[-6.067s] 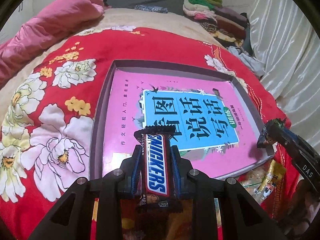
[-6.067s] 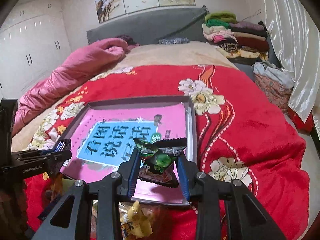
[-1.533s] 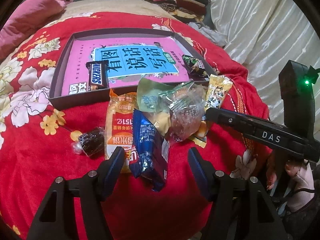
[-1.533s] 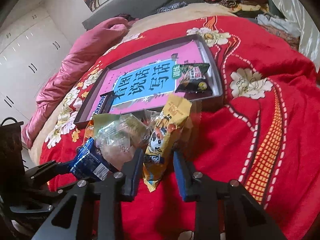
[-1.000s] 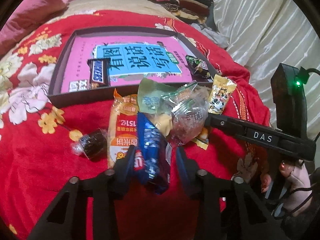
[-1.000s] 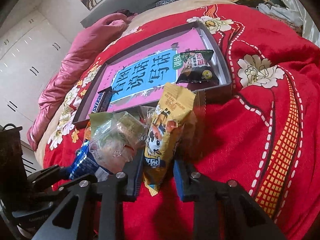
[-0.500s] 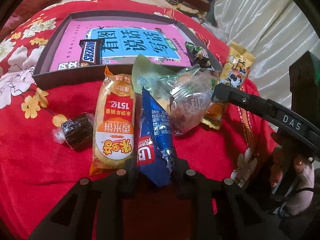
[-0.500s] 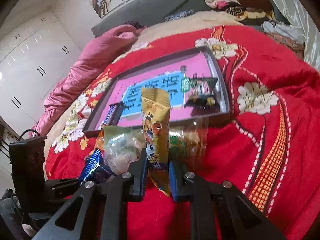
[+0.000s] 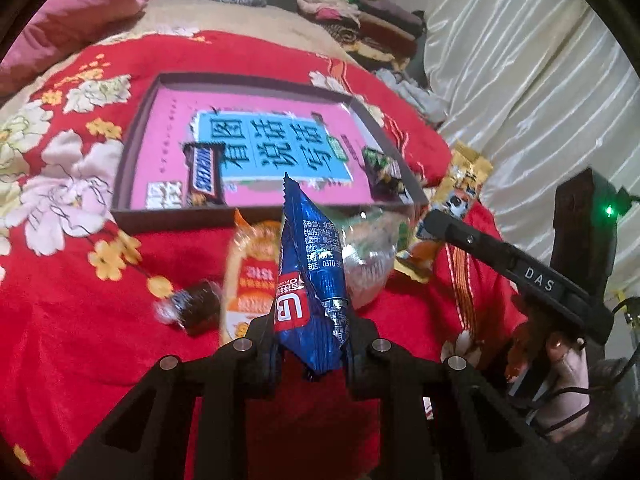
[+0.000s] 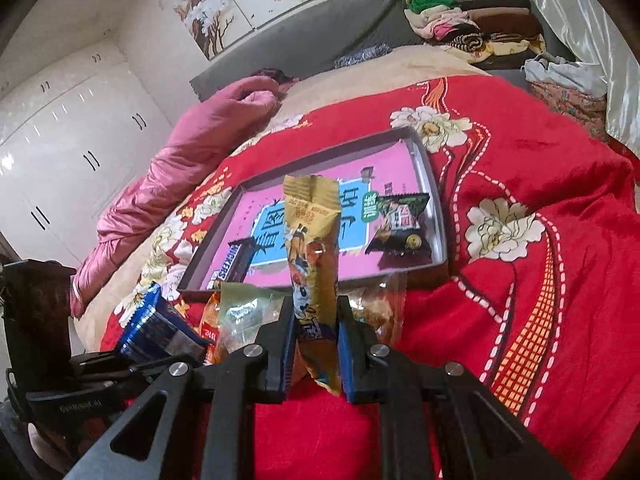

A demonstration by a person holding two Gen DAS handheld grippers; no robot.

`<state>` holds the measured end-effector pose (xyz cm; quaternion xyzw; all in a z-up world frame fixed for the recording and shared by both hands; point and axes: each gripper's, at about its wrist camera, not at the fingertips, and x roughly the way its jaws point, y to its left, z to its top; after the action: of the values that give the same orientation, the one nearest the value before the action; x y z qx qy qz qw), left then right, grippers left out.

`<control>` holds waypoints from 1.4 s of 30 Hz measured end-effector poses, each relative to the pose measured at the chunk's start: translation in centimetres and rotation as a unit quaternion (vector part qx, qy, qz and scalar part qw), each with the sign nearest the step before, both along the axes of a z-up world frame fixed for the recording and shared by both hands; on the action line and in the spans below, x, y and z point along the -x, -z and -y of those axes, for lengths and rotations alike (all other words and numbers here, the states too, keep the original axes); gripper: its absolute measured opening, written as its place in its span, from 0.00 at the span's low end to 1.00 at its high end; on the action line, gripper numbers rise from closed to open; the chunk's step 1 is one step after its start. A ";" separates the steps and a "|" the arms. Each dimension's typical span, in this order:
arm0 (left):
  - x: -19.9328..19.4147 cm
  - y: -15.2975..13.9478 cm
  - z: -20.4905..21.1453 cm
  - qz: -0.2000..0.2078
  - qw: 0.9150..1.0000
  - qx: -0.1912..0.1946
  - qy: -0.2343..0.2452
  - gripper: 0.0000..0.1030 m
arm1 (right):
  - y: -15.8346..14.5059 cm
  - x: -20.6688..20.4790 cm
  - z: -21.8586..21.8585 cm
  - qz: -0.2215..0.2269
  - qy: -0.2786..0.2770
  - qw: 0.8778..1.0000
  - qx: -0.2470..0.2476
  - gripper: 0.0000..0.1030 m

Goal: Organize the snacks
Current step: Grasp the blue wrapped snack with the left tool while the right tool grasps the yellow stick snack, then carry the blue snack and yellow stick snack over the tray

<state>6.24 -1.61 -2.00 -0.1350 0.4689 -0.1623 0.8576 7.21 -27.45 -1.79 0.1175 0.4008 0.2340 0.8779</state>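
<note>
My left gripper is shut on a blue snack packet, which stands upright above the red blanket. My right gripper is shut on a yellow snack packet, lifted clear of the pile; that packet also shows in the left wrist view. The dark shallow tray with a pink and blue book in it holds a Snickers bar at its near left and a dark green packet at its near right. In the right wrist view the Snickers bar and the green packet lie in the tray.
On the blanket in front of the tray lie an orange packet, a clear bag of sweets and a small dark wrapped sweet. A pink quilt, stacked clothes and a pale curtain surround the bed. A hand grips the right tool.
Both grippers closed on their packets and rose: the blue packet came up off the pile on the left, the yellow packet on the right. Both views tilted up toward the tray.
</note>
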 end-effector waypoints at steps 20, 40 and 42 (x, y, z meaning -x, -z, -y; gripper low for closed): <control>-1.5 -2.3 -4.7 0.041 0.997 -0.013 -0.064 0.23 | -2.4 -0.9 -0.3 0.062 -0.017 0.998 -0.026 0.19; -4.3 -2.2 -5.6 0.050 0.994 -0.022 -0.093 0.23 | -3.0 -3.0 0.9 0.083 0.006 0.996 -0.024 0.19; -4.6 -2.0 -5.8 0.048 0.994 -0.021 -0.095 0.23 | -3.0 -3.2 1.2 0.081 0.011 0.996 -0.027 0.19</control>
<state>10.87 4.15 0.03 -0.1525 0.4153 -0.0763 0.8935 10.40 -28.63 1.17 0.1262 0.3202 0.2443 0.9066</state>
